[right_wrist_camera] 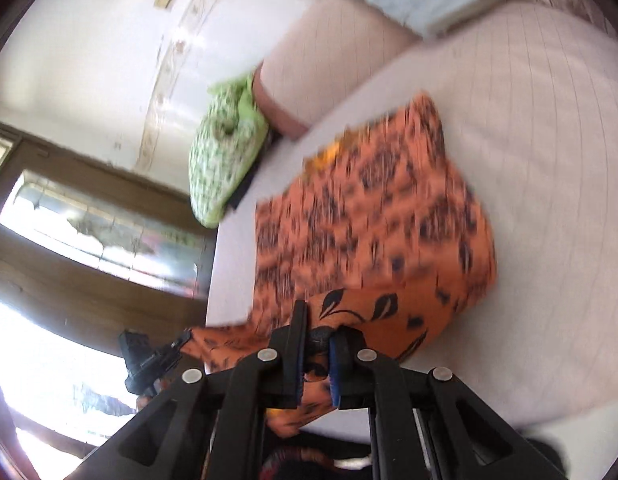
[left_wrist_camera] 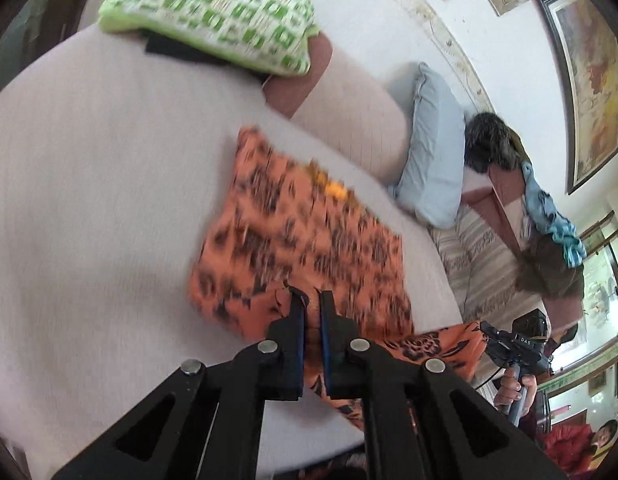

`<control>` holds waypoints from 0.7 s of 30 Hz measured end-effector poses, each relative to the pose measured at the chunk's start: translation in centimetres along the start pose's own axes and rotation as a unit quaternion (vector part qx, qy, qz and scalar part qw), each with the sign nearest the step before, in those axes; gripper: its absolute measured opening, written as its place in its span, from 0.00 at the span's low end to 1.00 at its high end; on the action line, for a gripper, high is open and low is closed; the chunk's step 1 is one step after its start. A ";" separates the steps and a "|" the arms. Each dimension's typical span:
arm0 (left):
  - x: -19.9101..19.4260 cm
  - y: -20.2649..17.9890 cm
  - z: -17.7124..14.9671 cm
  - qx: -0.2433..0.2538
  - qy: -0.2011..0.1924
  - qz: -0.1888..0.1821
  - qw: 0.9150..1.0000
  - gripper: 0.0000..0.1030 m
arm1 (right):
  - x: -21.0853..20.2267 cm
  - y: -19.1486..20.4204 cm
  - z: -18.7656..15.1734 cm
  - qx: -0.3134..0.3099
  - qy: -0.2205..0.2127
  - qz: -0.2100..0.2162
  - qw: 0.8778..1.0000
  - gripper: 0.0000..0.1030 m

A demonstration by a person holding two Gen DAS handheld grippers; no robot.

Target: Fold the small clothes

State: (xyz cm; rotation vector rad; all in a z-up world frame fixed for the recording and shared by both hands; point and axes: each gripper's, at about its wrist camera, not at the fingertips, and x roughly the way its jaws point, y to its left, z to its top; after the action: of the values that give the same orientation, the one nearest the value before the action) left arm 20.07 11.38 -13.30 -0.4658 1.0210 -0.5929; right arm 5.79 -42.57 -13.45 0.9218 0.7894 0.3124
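An orange garment with a black leaf print lies on a pale sofa seat, its near edge lifted. My left gripper is shut on that edge near one corner. In the same view my right gripper pinches the other corner, with a hand on its handle. The right wrist view shows the garment blurred, and the right gripper shut on a bunched fold of it. The left gripper holds the cloth's far left corner, and the edge hangs stretched between the two.
A green-patterned pillow lies at the seat's far end. A light blue pillow leans on the backrest. A pile of clothes sits on the striped seat to the right. A person in red is at the lower right.
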 end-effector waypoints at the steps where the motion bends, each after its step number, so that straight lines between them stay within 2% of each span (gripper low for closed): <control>1: 0.5 0.0 1.5 0.003 -0.002 0.003 1.000 0.06 | 0.5 -0.1 1.8 0.002 -0.008 -0.006 1.000 0.09; 6: 6.2 2.0 11.0 -0.031 -0.007 0.014 0.999 0.06 | 4.4 -2.7 11.4 0.037 -0.052 -0.021 0.998 0.09; 10: 13.1 5.4 16.0 -0.078 -0.004 0.045 0.996 0.09 | 9.1 -7.1 18.3 0.096 -0.083 -0.044 0.991 0.09; 12: 16.7 8.1 16.7 -0.115 -0.006 0.080 0.990 0.11 | 12.6 -9.8 20.1 0.117 -0.070 -0.056 0.989 0.09; 14: 18.0 10.1 16.4 -0.132 -0.023 0.105 0.985 0.19 | 16.0 -12.9 21.0 0.151 -0.030 -0.082 0.985 0.09; 15: 18.2 11.0 16.2 -0.140 -0.035 0.103 0.984 0.26 | 17.3 -14.6 21.1 0.173 -0.013 -0.072 0.982 0.09; 17: 17.9 12.5 15.3 -0.153 -0.057 0.099 0.982 0.33 | 18.0 -17.3 20.8 0.217 -0.027 -0.003 0.976 0.09; 19: 17.2 12.5 14.4 -0.150 -0.067 0.092 0.982 0.34 | 18.0 -18.9 20.7 0.250 -0.039 0.058 0.966 0.09; 21: 16.0 11.0 13.3 -0.131 -0.075 0.089 0.985 0.37 | 18.0 -19.0 20.8 0.258 -0.033 0.072 0.963 0.09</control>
State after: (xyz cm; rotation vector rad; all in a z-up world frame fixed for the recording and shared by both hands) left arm 40.75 10.34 -24.40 -0.6330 0.9873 -0.2607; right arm 31.61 -55.92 -29.88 1.4776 0.7563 0.2013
